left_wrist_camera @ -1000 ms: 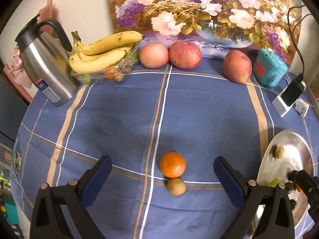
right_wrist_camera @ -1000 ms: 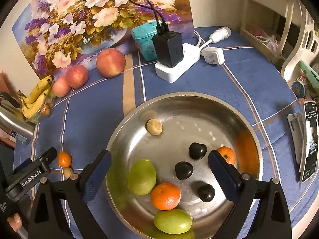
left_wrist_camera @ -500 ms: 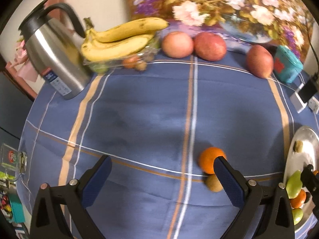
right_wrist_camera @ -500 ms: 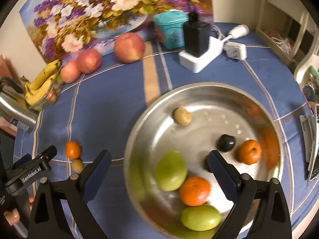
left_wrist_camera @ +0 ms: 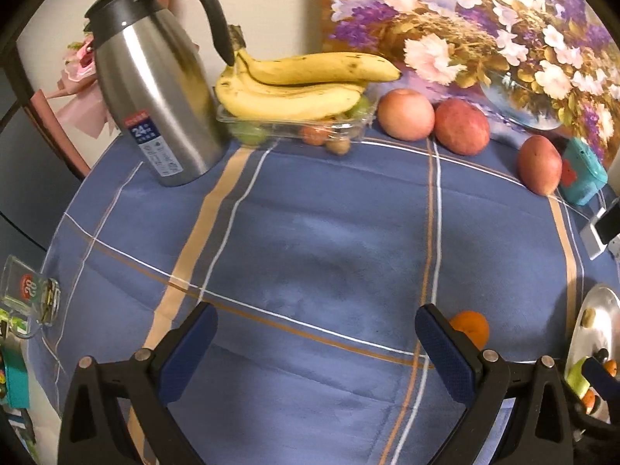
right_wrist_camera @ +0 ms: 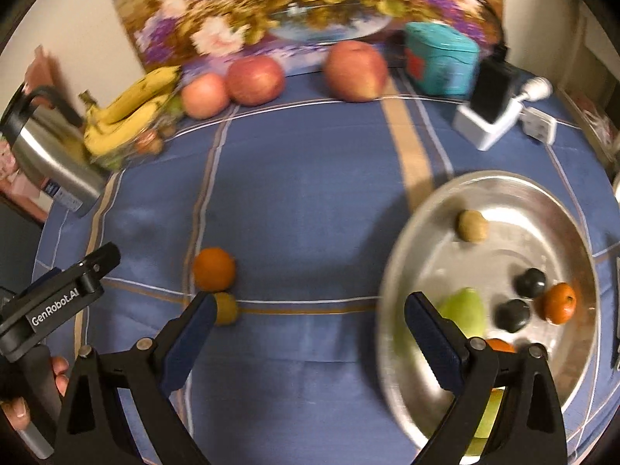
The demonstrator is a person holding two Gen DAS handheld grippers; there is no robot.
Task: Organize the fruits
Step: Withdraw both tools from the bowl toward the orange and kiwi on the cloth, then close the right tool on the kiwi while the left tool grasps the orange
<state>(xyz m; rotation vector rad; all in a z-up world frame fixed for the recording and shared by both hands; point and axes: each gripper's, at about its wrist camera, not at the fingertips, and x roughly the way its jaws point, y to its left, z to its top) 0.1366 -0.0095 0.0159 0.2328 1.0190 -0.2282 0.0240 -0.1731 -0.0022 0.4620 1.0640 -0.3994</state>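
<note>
An orange mandarin (right_wrist_camera: 214, 269) and a small brown fruit (right_wrist_camera: 225, 308) lie together on the blue cloth. In the left wrist view the mandarin (left_wrist_camera: 470, 327) peeks out behind the right finger. A steel bowl (right_wrist_camera: 418, 224) at the right holds green fruits, mandarins, dark fruits and a brown one. Three apples (left_wrist_camera: 405, 114) and a banana bunch (left_wrist_camera: 294, 89) on a clear tray stand at the back. My left gripper (left_wrist_camera: 316, 348) is open and empty above the cloth. My right gripper (right_wrist_camera: 306, 341) is open and empty between the mandarin and the bowl.
A steel kettle (left_wrist_camera: 155, 93) stands back left. A teal box (right_wrist_camera: 440, 58), a charger block (right_wrist_camera: 490, 116) and a flower painting (right_wrist_camera: 290, 4) line the back. A glass mug (left_wrist_camera: 27, 298) sits at the left table edge. The bowl's rim shows far right (left_wrist_camera: 596, 317).
Both grippers have swung left. The left view now centres on bare cloth, with the mandarin at its right finger. The bowl has slid to the right of the right view.
</note>
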